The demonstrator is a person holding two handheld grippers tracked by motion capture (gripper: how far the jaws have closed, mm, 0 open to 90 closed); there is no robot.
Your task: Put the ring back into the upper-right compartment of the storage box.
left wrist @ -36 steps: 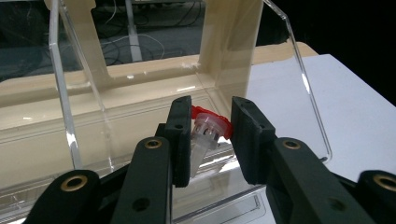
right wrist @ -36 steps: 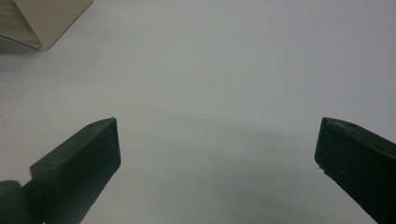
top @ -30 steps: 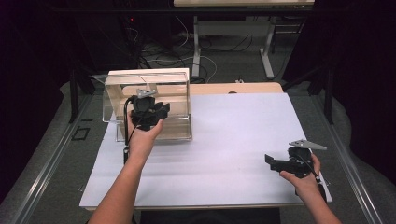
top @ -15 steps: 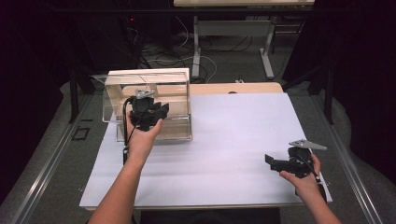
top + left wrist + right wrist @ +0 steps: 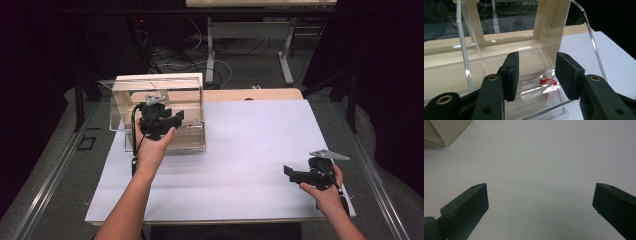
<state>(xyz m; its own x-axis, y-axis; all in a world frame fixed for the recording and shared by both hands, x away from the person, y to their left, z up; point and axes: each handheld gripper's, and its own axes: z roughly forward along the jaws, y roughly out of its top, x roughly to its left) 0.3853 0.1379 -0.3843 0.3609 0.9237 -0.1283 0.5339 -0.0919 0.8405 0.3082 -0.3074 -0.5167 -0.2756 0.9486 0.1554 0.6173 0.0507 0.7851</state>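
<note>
clear acrylic, since before: we see the see-through box [image 5: 159, 112] at the far left of the white table [image 5: 240, 150], same as a second ago; neither hand has shifted.
left hand: our left hand [image 5: 152, 145] reaches forward from the near edge, holding the left gripper [image 5: 162, 116] at the box's open front, its grey plate on top.
left jaws: spread apart, grasping nothing; in the left gripper view they frame the box floor.
right hand: our right hand [image 5: 322, 190] rests at the near right corner of the table, with the right gripper [image 5: 295, 173] pointing left, well apart from the box.
right jaws: wide apart over bare table, nothing between them.
box look: transparent walls, cream backing panels [image 5: 551, 25], glossy floor.
red bit: a small red thing [image 5: 548, 81] lies on the box floor beside a clear lump; we cannot tell what it is.
</note>
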